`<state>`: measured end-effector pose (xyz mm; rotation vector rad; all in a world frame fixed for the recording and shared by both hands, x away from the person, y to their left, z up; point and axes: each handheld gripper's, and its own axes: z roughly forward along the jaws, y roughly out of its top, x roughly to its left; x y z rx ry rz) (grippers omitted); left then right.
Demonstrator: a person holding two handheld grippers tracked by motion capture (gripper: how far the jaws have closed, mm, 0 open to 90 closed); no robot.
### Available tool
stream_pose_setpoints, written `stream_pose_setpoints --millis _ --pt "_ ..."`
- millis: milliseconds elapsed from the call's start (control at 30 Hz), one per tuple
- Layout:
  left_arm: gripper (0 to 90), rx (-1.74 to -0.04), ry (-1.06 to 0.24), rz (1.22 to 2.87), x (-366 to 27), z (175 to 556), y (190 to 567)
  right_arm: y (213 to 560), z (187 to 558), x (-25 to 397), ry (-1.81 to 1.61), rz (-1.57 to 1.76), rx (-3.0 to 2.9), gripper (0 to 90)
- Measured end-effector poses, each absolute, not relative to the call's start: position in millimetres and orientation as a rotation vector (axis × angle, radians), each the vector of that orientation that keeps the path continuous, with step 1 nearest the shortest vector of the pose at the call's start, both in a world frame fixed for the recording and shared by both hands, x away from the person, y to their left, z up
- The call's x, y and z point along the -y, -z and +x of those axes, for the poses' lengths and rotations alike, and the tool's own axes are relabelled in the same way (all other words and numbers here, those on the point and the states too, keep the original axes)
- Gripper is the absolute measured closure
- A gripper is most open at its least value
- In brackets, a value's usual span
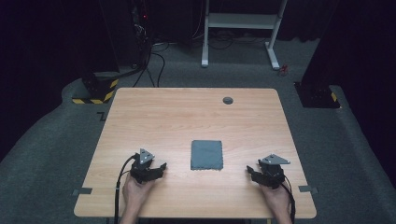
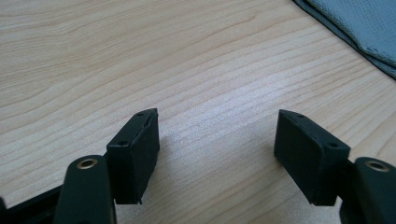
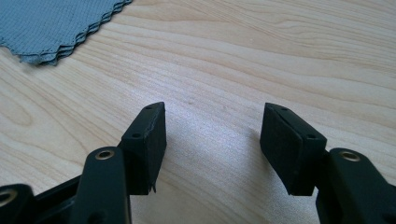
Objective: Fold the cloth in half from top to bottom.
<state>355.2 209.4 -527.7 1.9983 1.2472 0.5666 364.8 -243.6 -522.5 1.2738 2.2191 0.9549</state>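
High view, with both gripper views. The folded grey cloth [image 1: 207,154] lay flat on the wooden table [image 1: 187,116], slightly below and right of frame centre in the high view, between your two grippers and touching neither. Its outline was a rectangle a little longer than wide, and its long axis ran from the bottom of the frame toward the top, nearly square to the table's near edge; the lower edge looked ragged. Your left gripper [image 1: 161,166] sat at lower left of the frame, jaws angled toward the cloth, and stood near it. Your right gripper [image 1: 249,171] sat at lower right, jaws turned toward the cloth from the other side, also apart from it. In the left gripper view the jaws stood wide apart with bare wood between them [image 2: 215,154], and the cloth [image 2: 359,23] was cut off by the upper right corner, so only a hemmed edge was seen. In the right gripper view the jaws likewise stood apart around nothing [image 3: 212,149], and the cloth [image 3: 51,23] was cropped by the upper left corner, where several stacked scalloped layers showed. A small dark round disc [image 1: 228,100] lay near the far edge of the table; its nature could not be made out. Your forearms were cut off by the bottom edge.
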Motion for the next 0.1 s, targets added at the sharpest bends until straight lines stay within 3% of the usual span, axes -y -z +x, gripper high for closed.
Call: stream_pose_setpoints --millis 100 --pt "31.1 -1.245 -0.566 1.999 -209.4 355.3 527.7 522.5 364.8 243.6 -0.955 1.274 -2.219 40.9"
